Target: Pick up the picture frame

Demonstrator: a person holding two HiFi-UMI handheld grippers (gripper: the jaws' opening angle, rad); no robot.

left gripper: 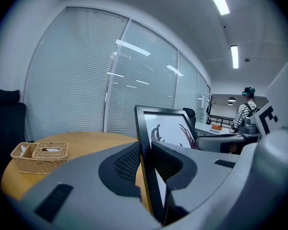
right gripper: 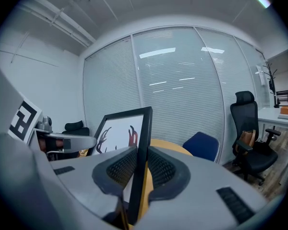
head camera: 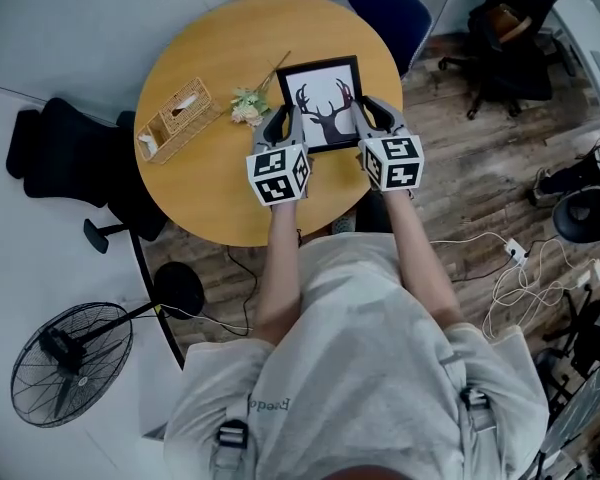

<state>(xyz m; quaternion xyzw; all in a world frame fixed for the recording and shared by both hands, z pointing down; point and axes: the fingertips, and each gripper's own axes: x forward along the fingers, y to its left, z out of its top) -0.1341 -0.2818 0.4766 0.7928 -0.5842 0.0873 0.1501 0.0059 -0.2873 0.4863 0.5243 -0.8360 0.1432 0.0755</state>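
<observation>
The picture frame (head camera: 320, 103), black-rimmed with a deer-antler print, is held over the right part of the round wooden table (head camera: 210, 193). My left gripper (head camera: 280, 120) is shut on its left rim, and my right gripper (head camera: 372, 114) is shut on its right rim. In the left gripper view the frame's edge (left gripper: 145, 128) runs between the ribbed pads of the left gripper (left gripper: 146, 152). The right gripper view shows the same: the rim (right gripper: 143, 133) sits clamped in the right gripper (right gripper: 140, 161). Whether the frame's far edge touches the table I cannot tell.
A wicker tissue basket (head camera: 175, 118) and a small flower sprig (head camera: 248, 103) lie on the table left of the frame. A blue chair (head camera: 390, 13) stands behind the table, a black office chair (head camera: 65, 158) at its left, a floor fan (head camera: 70, 363) lower left. Cables (head camera: 520, 268) lie on the floor at right.
</observation>
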